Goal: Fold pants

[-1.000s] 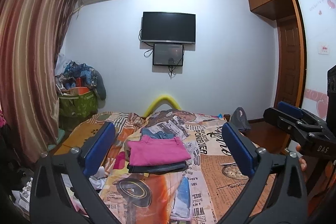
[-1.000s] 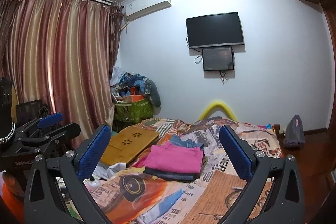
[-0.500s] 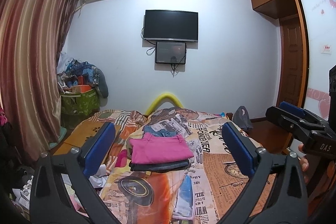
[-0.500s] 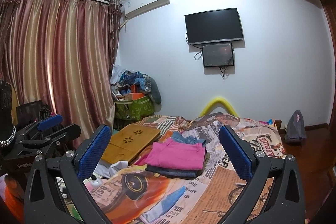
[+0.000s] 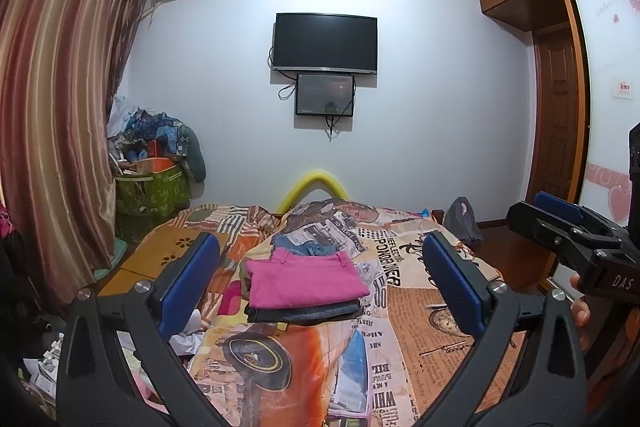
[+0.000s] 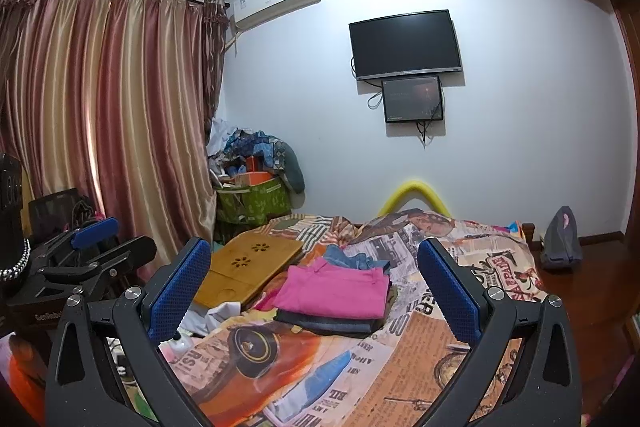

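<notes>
Folded pink pants lie on top of a folded dark garment in the middle of the bed, with folded blue jeans just behind. The stack also shows in the right wrist view. My left gripper is open and empty, held above the near end of the bed, well short of the stack. My right gripper is open and empty at a similar distance. The right gripper shows at the right edge of the left view; the left gripper shows at the left of the right view.
The bed has a colourful newspaper-print cover. A wooden lap tray lies on its left side. A green bin heaped with clothes stands by the curtain. A grey bag sits on the floor at right.
Both cameras have tilted up slightly, so the bed and stack sit a little lower in view. The stack has not moved. Both grippers stay open.
</notes>
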